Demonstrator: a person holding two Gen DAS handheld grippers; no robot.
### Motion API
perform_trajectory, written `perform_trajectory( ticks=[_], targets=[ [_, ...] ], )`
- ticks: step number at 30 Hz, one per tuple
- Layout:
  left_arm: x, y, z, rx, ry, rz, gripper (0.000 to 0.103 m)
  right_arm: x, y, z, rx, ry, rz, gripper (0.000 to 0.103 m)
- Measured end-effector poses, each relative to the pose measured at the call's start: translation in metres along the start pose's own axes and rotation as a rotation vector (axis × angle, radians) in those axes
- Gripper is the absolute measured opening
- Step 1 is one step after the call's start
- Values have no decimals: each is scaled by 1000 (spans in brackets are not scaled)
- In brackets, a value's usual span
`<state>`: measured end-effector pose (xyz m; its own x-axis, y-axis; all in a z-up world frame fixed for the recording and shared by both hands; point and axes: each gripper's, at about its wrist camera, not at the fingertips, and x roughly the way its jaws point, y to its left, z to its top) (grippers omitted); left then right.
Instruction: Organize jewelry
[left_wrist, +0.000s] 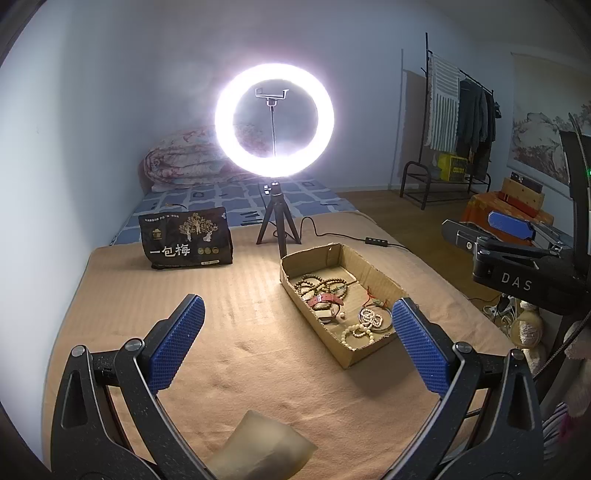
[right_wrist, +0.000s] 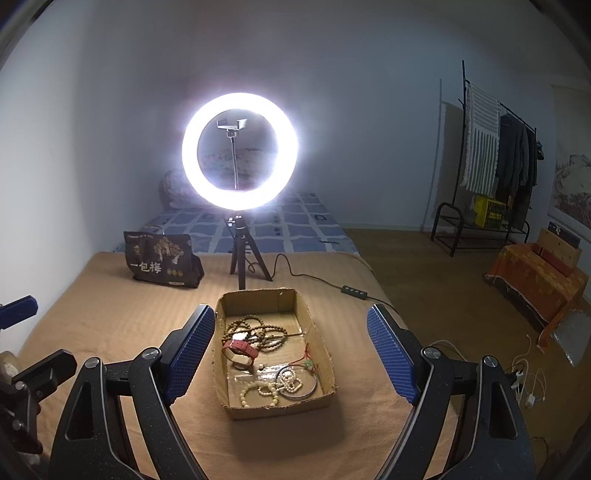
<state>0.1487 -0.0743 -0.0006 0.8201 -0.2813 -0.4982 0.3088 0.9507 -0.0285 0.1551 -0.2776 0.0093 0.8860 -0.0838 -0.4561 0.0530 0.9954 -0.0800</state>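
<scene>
Two grippers are up over a tan blanket (right_wrist: 110, 314), both with jaws spread wide and nothing between the blue pads. The left gripper (left_wrist: 297, 325) hangs over bare blanket, and the cardboard box (left_wrist: 369, 273) sits at about 2 o'clock from it, with its right pad overlapping the box's near right corner in the left wrist view. The right gripper (right_wrist: 291, 343) is lined up pretty much straight on the box (right_wrist: 258, 297), which shows between its two fingers at 12 o'clock.

All the jewelry is inside that box. Toward the far end there's a tangle of brown bead strands (right_wrist: 258, 332), then a red watch strap (right_wrist: 240, 349) curled just in front of them. At the near end lie cream bead bracelets (right_wrist: 258, 391) and a thin metal bangle (right_wrist: 299, 384), overlapping each other, with a bit of red cord (right_wrist: 308, 356) at about 3 o'clock inside the box.

Behind the box stands a lit ring light (right_wrist: 240, 151) on a small tripod (right_wrist: 243, 258), cable trailing off to 3 o'clock. A dark snack bag (right_wrist: 159, 264) stands at 10 o'clock from the box. Something pale and blurry (left_wrist: 258, 446) sits right under the left gripper, can't tell what it is.
</scene>
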Motion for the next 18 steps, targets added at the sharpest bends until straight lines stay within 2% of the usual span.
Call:
perform_trajectory(
  ticks=[18],
  targets=[
    [0,-4,0,26,9,-17,103,2,-3,-4,-2,9,5,85]
  ],
)
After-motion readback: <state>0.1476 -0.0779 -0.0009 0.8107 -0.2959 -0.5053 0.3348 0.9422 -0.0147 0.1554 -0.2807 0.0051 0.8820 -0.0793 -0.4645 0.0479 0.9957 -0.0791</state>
